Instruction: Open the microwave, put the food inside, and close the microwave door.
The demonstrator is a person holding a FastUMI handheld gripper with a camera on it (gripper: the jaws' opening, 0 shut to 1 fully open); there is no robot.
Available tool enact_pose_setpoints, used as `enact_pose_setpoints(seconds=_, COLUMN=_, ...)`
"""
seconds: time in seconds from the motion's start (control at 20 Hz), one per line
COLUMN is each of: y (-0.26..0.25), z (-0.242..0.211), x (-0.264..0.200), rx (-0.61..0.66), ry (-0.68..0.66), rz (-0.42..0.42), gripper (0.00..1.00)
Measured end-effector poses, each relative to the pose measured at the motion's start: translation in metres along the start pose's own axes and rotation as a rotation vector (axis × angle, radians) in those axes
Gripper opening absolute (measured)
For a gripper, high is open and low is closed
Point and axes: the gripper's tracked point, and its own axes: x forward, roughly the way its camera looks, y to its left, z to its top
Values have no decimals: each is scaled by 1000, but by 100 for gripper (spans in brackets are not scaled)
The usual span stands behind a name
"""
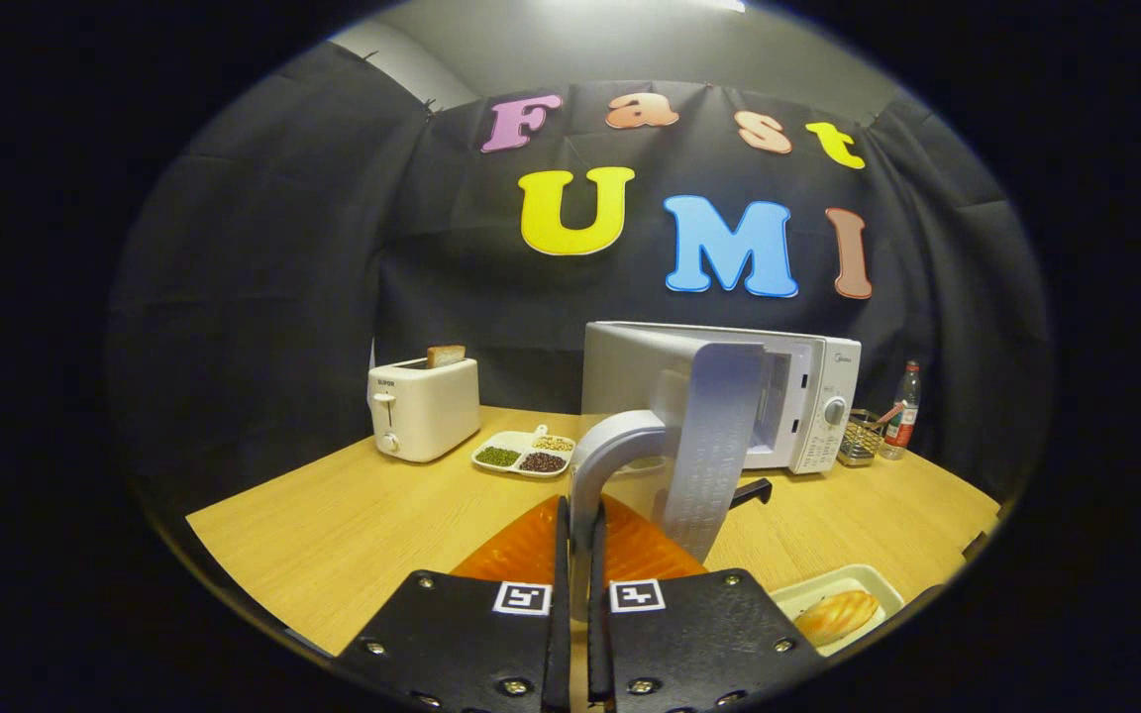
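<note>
A: Between the black fingers of the gripper (578, 555), what's clamped?

B: The curved grey handle (602, 451) of the white microwave door (714, 446); both fingers press on it, and the door stands swung open.

A: How to finish the swing?

B: Follow the hinge's arc, no twisting. The bread on its white tray (840, 612) waits at four o'clock; the white microwave (808, 396) sits beyond, at one o'clock.

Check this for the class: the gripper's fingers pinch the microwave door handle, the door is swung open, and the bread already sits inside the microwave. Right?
Not quite. In the gripper view the bread lies in a white tray on the table beside the gripper. The door handle is pinched and the microwave door is open.
</note>
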Motion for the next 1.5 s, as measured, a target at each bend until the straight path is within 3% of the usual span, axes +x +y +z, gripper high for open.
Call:
enact_pose_setpoints(seconds=0.35, y=50, z=3, x=8, rx=15, ry=-68, rz=-158, gripper=8)
enact_pose_setpoints(seconds=0.55, y=53, z=-1, x=5, rx=34, ry=-42, rz=-148, gripper=10)
enact_pose_setpoints(seconds=0.8, y=61, z=22, x=-28, rx=46, ry=-72, rz=21, gripper=52)
enact_pose_setpoints(seconds=1.05, y=32, z=37, x=-61, rx=-2, ry=-100, rz=209, gripper=61)
enact_pose_setpoints(seconds=1.2, y=-2, z=24, x=-76, rx=-117, ry=-78, rz=346, gripper=61)
enact_pose_setpoints(seconds=1.25, y=-18, z=18, x=-81, rx=-140, ry=-48, rz=390, gripper=68)
enact_pose_setpoints(seconds=1.3, y=-38, z=-4, x=-78, rx=-159, ry=-5, rz=416, gripper=98)
enact_pose_setpoints(seconds=1.5, y=-123, z=-29, x=-93, rx=-150, ry=67, rz=426, gripper=97)
